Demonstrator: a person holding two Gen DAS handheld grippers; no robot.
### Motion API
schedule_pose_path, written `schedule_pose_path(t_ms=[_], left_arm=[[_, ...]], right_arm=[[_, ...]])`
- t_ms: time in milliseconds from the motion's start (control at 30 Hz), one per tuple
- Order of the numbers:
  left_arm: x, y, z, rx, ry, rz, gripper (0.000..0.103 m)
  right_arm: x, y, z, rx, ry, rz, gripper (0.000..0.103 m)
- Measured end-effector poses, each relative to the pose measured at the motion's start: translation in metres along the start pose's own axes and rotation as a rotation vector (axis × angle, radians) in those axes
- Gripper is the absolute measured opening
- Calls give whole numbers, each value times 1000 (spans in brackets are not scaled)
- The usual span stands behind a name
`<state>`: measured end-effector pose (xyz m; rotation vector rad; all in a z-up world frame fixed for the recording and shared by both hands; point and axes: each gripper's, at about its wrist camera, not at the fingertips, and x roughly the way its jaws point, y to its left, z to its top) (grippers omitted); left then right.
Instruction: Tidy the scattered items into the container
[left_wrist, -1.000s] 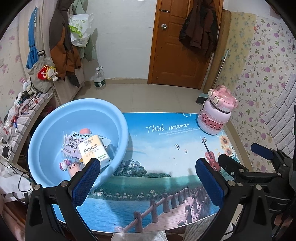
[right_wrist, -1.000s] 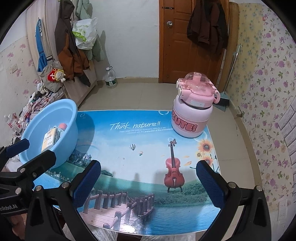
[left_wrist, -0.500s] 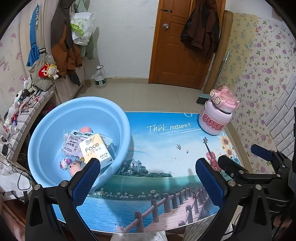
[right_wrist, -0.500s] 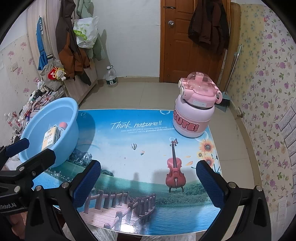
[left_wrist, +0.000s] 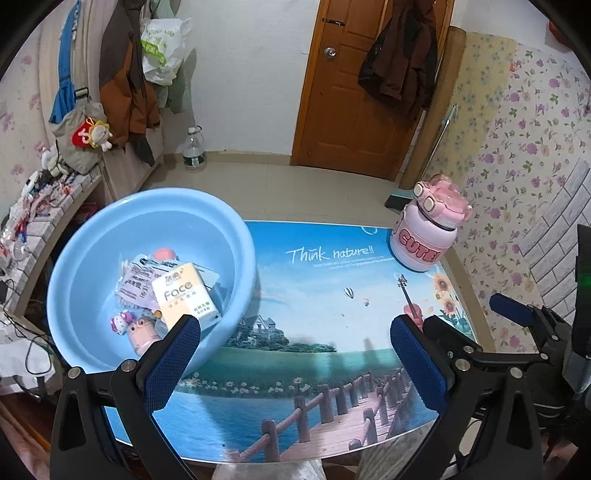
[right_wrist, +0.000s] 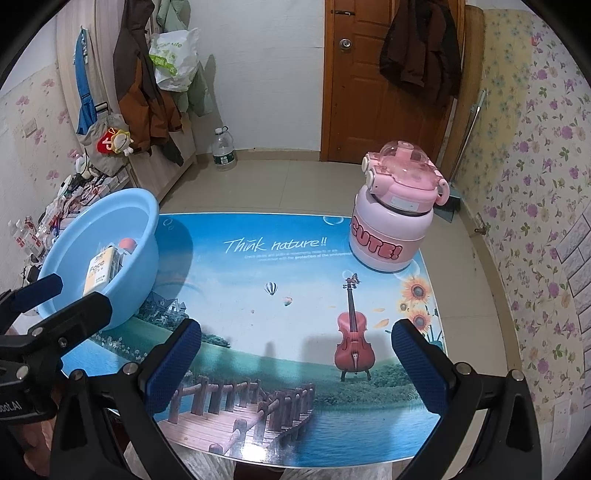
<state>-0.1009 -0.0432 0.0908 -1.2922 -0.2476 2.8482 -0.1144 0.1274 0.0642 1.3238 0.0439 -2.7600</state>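
A light blue basin (left_wrist: 110, 236) stands on the table's left side; it also shows in the right wrist view (right_wrist: 147, 229). Inside it lie a yellow "Face" tissue pack (left_wrist: 184, 299), printed sachets (left_wrist: 136, 280) and small pink toys (left_wrist: 142, 330). A pink "CUTE" bottle (right_wrist: 391, 221) stands upright at the table's far right, also in the left wrist view (left_wrist: 424, 232). My left gripper (left_wrist: 295, 362) is open and empty, over the table's near edge beside the basin. My right gripper (right_wrist: 295, 365) is open and empty, over the near edge, well short of the bottle.
The table carries a picture mat (right_wrist: 277, 280) with a landscape and violin print. Beyond it are the tiled floor, a water bottle (right_wrist: 223, 153), a wooden door (right_wrist: 369, 74), hanging coats (right_wrist: 140, 88) and a cluttered shelf (left_wrist: 33, 206) left of the basin.
Both views have shifted slightly; the scene sits a little lower and further off in frame. Both grippers stay open and empty. Nothing on the table has moved.
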Motion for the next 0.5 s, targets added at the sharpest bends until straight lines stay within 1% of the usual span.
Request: schedule_pose_path(t_ms=[300,500], left_arm=[[-3,-1,0,25,-14,-15,103],[-7,-4,2,45,-38,8,103]], right_arm=[[0,1,0,-3,0,0,103],[-1,1,0,-5,1,2,103]])
